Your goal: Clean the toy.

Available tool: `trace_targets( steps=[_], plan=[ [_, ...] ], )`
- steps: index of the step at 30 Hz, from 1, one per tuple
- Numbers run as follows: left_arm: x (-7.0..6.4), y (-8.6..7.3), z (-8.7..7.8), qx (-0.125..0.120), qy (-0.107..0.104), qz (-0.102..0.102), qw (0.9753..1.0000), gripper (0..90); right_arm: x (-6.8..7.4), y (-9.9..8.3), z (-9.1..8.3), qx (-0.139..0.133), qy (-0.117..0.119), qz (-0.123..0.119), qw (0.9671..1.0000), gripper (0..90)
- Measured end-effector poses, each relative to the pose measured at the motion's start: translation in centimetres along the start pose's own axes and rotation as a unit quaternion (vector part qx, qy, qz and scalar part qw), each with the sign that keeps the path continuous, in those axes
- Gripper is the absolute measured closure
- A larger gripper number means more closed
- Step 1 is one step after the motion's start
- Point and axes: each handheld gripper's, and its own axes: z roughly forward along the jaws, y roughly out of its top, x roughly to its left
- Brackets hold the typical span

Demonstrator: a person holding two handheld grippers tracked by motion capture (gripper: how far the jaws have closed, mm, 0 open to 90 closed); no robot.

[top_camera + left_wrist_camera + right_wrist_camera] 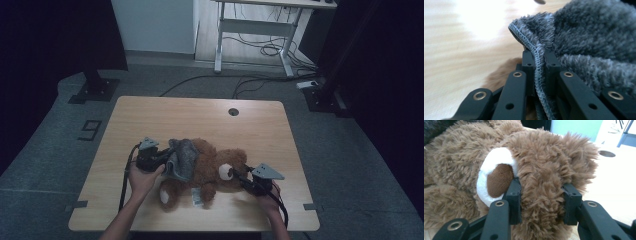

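Note:
A brown teddy bear (210, 167) lies on the wooden table (200, 120), head toward the right. A grey fluffy cloth (182, 157) is draped over its body. My left gripper (162, 161) is shut on the stitched hem of the grey cloth (537, 67), which runs up between its two jaws. My right gripper (234, 175) has its jaws pressed into the fur of the bear's head (541, 182), one jaw beside the white muzzle (491, 173) with its brown nose, the other near the ear.
A round cable hole (233, 111) sits near the table's far edge. A small label (197, 196) lies by the bear's leg. Beyond the table stand a white desk frame (255, 30), floor cables and black stand bases.

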Motion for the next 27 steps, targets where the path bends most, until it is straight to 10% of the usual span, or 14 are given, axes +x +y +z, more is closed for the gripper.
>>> trace_targets(
  steps=[16, 27],
  plan=[
    [4.2, -1.3, -2.5, 0.006, 0.047, -0.036, 0.9982, 81.3, -0.1, 0.0, 0.0, -0.001, 0.000, 0.003, 1.0000, 58.9],
    [-3.7, 3.8, -3.1, -0.065, -0.034, 0.030, 0.9968, 81.3, 0.0, 0.0, 0.1, -0.002, -0.008, 0.007, 0.9999, 59.0]
  ],
)
